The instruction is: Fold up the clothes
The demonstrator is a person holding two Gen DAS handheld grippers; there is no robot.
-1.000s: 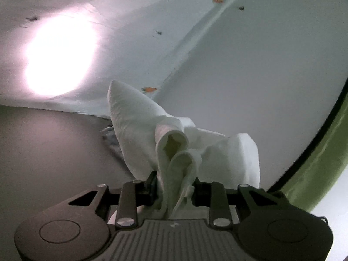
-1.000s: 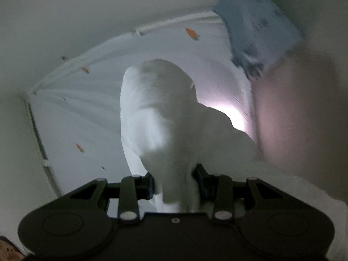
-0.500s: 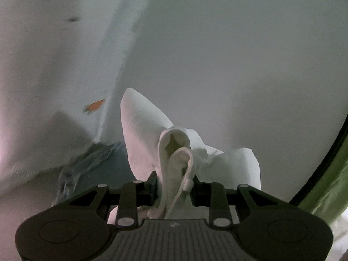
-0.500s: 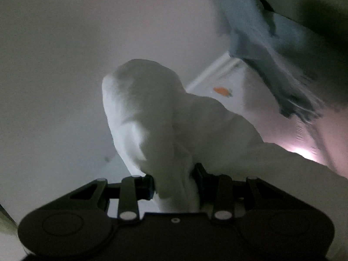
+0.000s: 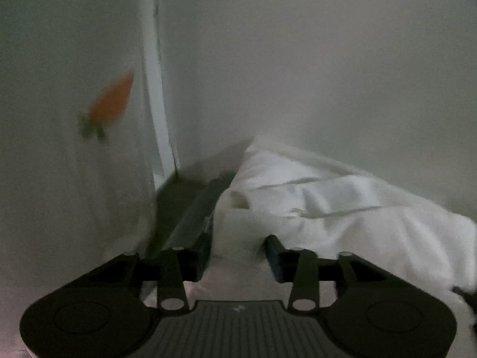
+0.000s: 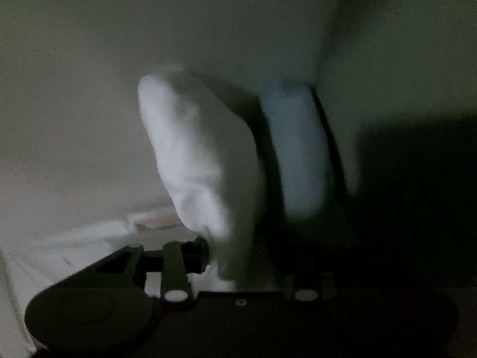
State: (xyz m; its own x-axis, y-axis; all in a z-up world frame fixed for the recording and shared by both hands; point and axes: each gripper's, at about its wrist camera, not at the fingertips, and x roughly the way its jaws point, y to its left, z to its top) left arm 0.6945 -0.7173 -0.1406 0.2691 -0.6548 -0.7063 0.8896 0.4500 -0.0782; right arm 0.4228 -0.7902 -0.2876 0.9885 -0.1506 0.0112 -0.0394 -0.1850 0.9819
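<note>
My left gripper (image 5: 238, 247) is shut on a bunched edge of a white garment (image 5: 342, 203), which spreads low to the right across a pale surface. A flat panel of the same white cloth with an orange carrot print (image 5: 111, 101) and a seam stands close on the left. My right gripper (image 6: 241, 256) is shut on a thick fold of the white garment (image 6: 202, 161), which rises above the jaws. Its right finger is lost in shadow. More white cloth (image 6: 74, 244) lies at the lower left.
A light blue cloth (image 6: 298, 146) sits just right of the held fold in the right wrist view. A dark narrow band (image 5: 190, 217) runs beside my left gripper. Both views are dim and blurred.
Both grippers have come down close to the surface with the garment still held. The white cloth at the left gripper now lies lower and spread right. The carrot print has come much nearer.
</note>
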